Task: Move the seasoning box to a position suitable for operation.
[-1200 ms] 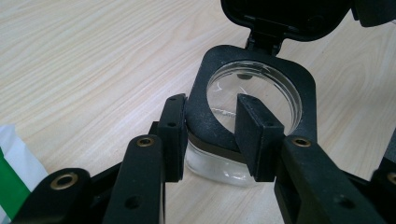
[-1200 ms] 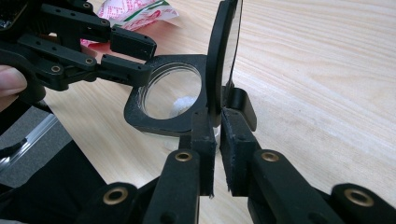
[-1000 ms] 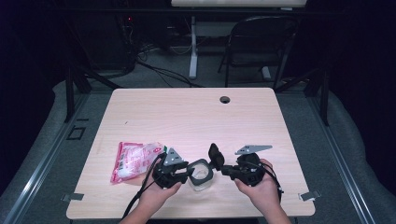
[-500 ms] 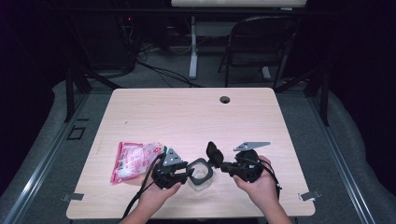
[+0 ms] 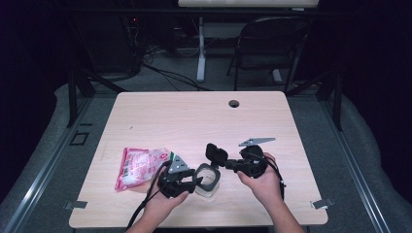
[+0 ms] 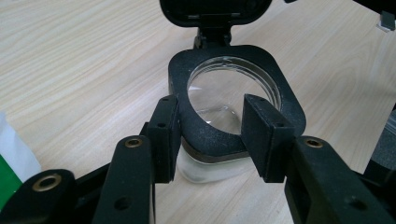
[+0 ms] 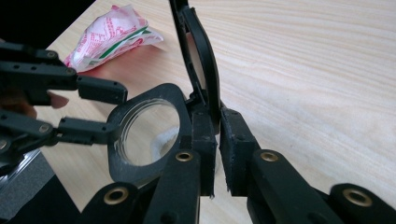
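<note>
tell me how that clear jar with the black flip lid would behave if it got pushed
The jar looks like rigid plastic, likely light, so it would probably slide. Its lid stands open, so it might tip toward the hinge. The right gripper clamping the hinge should steady it.

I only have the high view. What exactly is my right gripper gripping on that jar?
Observer: The right gripper is clamped on the flipped-up black lid, down near its hinge.
Operator: And the left one?
Observer: The left gripper has the black collar of the clear jar between its jaws, which have just been opening. I cannot tell whether the pads press on it.
</note>
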Motion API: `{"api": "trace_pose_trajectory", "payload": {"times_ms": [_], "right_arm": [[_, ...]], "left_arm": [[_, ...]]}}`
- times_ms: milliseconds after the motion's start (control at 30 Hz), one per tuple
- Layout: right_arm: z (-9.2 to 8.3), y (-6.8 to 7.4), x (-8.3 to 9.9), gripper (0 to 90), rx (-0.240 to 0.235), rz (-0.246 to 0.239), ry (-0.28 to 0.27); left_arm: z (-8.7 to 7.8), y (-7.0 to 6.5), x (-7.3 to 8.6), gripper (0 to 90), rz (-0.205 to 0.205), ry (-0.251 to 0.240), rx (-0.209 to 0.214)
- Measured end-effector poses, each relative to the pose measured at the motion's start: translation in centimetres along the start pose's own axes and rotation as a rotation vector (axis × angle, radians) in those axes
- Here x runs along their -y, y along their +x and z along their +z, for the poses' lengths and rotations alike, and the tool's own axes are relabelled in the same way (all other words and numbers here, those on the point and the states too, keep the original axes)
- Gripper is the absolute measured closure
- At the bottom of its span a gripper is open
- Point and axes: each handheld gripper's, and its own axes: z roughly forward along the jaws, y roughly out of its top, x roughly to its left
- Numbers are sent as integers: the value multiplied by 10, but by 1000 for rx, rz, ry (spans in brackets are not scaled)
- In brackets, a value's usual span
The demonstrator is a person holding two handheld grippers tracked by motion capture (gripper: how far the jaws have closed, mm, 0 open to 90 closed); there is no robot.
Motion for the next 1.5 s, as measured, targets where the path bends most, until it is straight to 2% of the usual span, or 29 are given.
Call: {"api": "trace_pose_trajectory", "payload": {"times_ms": [533,600,700,900,933,1000,1200,1333,1400,1500], "right_arm": [[11,0,-8,825,6,2,-13],[11,0,-8,798,5,0,-16],[10,2,-7,745,7,-2,-14],[3,4,-1,664,24,-21,-16],[2,4,-1,656,25,-19,-5],[0,4,2,636,26,-19,-12],[-5,5,6,577,43,-23,-15],[-6,7,8,554,52,-20,-33],[-6,8,9,548,55,-18,-32],[-5,10,10,548,74,-43,-19]], "left_arm": [[0,-2,1,566,-9,-8,-12],[-1,-2,1,563,-10,-16,-1],[-5,1,-1,551,-14,-23,-9],[-19,11,1,536,-32,-50,-44],[-21,12,3,534,-31,-55,-64],[-28,19,6,531,-32,-52,-63],[-41,35,17,516,-79,-67,-92],[-49,44,26,521,-98,-69,-90],[-52,48,31,517,-107,-71,-111],[-57,54,37,490,-122,-77,-130]]}}
